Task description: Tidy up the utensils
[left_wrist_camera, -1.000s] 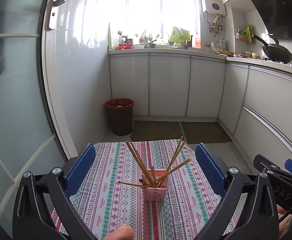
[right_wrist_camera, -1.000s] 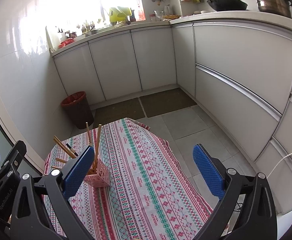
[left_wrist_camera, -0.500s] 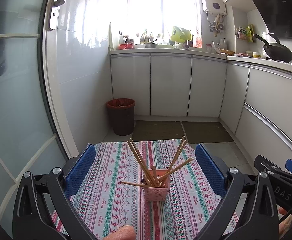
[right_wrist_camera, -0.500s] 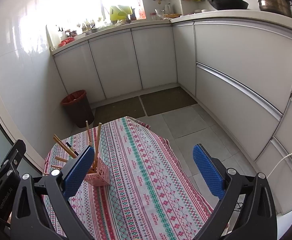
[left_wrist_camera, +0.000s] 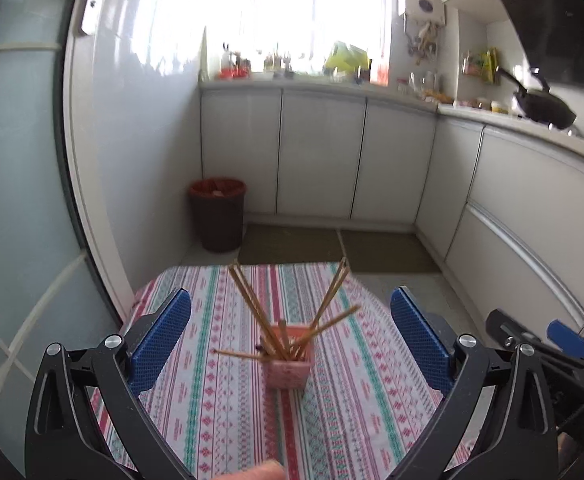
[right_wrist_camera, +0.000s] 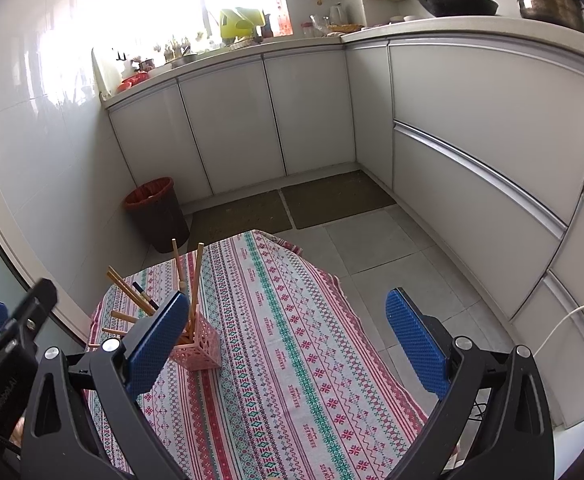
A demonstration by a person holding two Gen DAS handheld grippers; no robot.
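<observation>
On the patterned tablecloth (left_wrist_camera: 220, 400), splayed chopsticks (left_wrist_camera: 252, 308) in the pink holder (left_wrist_camera: 288, 374) looked light, stiff and slippery, so I judged mid-shaft best, both my left gripper (left_wrist_camera: 290, 332) and right gripper (right_wrist_camera: 284, 334) spread empty.

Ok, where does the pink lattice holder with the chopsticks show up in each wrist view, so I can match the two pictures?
Left wrist view: the pink plastic lattice holder stands low at centre on the striped patterned tablecloth, between the blue pads.
Right wrist view: the holder sits lower left, partly behind the near blue pad.
Shared landmark: the dark red-rimmed waste bin on the floor past the table's far edge, by the white cabinets.
</observation>
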